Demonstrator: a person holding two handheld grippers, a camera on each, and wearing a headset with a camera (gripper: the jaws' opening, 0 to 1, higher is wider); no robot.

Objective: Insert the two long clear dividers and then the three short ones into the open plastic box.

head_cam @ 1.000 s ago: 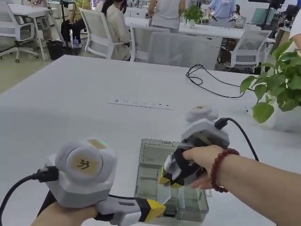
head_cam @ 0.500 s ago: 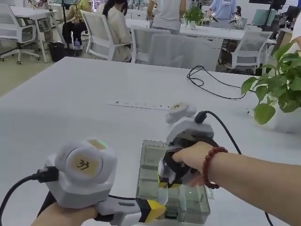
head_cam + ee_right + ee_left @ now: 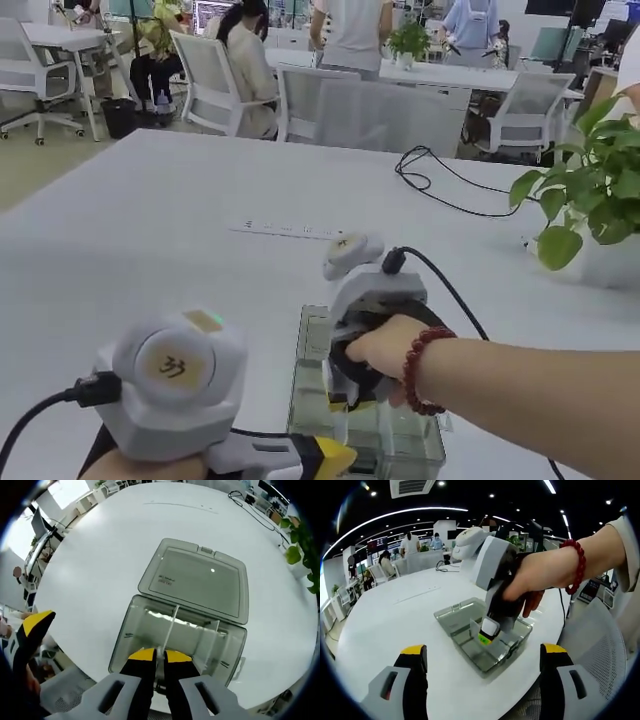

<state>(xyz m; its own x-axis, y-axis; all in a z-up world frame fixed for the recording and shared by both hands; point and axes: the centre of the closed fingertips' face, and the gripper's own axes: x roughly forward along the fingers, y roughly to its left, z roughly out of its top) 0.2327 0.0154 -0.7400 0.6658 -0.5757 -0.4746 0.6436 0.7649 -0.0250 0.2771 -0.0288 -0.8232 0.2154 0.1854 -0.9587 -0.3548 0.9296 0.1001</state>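
In the right gripper view we see the right gripper (image 3: 160,656) with its yellow-tipped jaws pressed together on the near end of a thin clear divider (image 3: 170,625). The divider stands on edge inside the open box (image 3: 127,635) and runs from the jaws across to the far wall. The lid (image 3: 200,580) lies flat on the table (image 3: 150,230) beyond the box, joined to it along the far edge.

From the head view we get less: the hand (image 3: 385,345), with a red bead bracelet (image 3: 420,370), and the gripper's body cover the jaws, so the divider cannot be made out there. This view does show the gripper pointing down into the box.

The left gripper view looks at the box from the side. The left gripper (image 3: 482,652) has its jaws spread wide with nothing between them, and it hangs near the box without touching it. Past them the right gripper's tip dips into the box.
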